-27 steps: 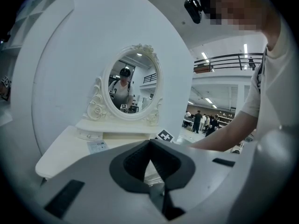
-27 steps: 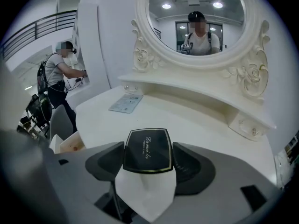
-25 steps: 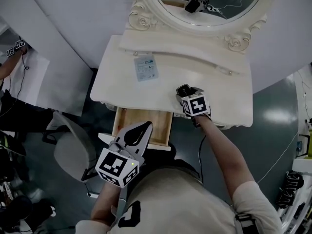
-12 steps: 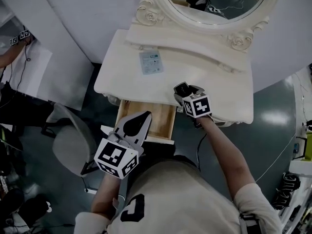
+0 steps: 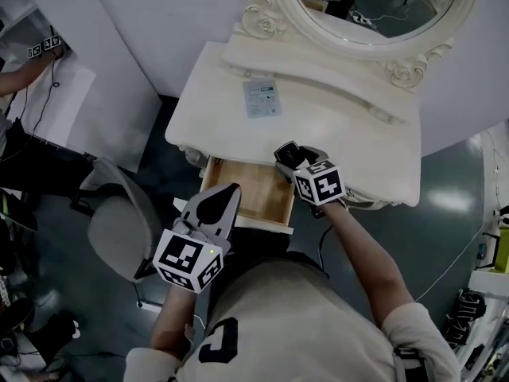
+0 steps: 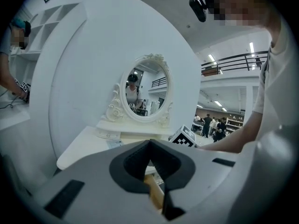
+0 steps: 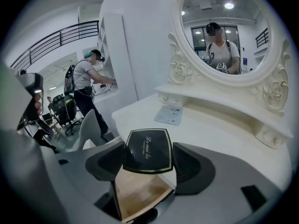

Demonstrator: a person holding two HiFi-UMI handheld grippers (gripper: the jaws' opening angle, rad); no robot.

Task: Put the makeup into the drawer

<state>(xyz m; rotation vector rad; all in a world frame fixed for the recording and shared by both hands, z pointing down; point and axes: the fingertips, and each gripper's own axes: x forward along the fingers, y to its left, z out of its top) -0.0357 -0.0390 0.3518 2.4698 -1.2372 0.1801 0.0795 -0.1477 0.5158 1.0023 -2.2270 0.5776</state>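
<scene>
A black square makeup compact point(image 7: 147, 150) with gold lettering sits flat between the jaws of my right gripper point(image 7: 148, 157), which is shut on it. In the head view that right gripper point(image 5: 288, 156) holds the compact point(image 5: 285, 150) over the table's front edge, at the right end of the open drawer point(image 5: 242, 189). The drawer's bare wooden bottom point(image 7: 140, 192) shows just under the compact. My left gripper point(image 5: 219, 204) hovers at the drawer's front, jaws shut with nothing between them point(image 6: 149, 146).
On the white dressing table point(image 5: 358, 146) lies a paper leaflet point(image 5: 262, 98), below an oval mirror point(image 5: 374, 6) with a carved frame. A grey chair point(image 5: 119, 233) stands left of the drawer. Another person point(image 7: 86, 85) works at a shelf on the left.
My right gripper has carried the compact left, from above the tabletop to the drawer's right end. The left gripper has stayed by the drawer front.
</scene>
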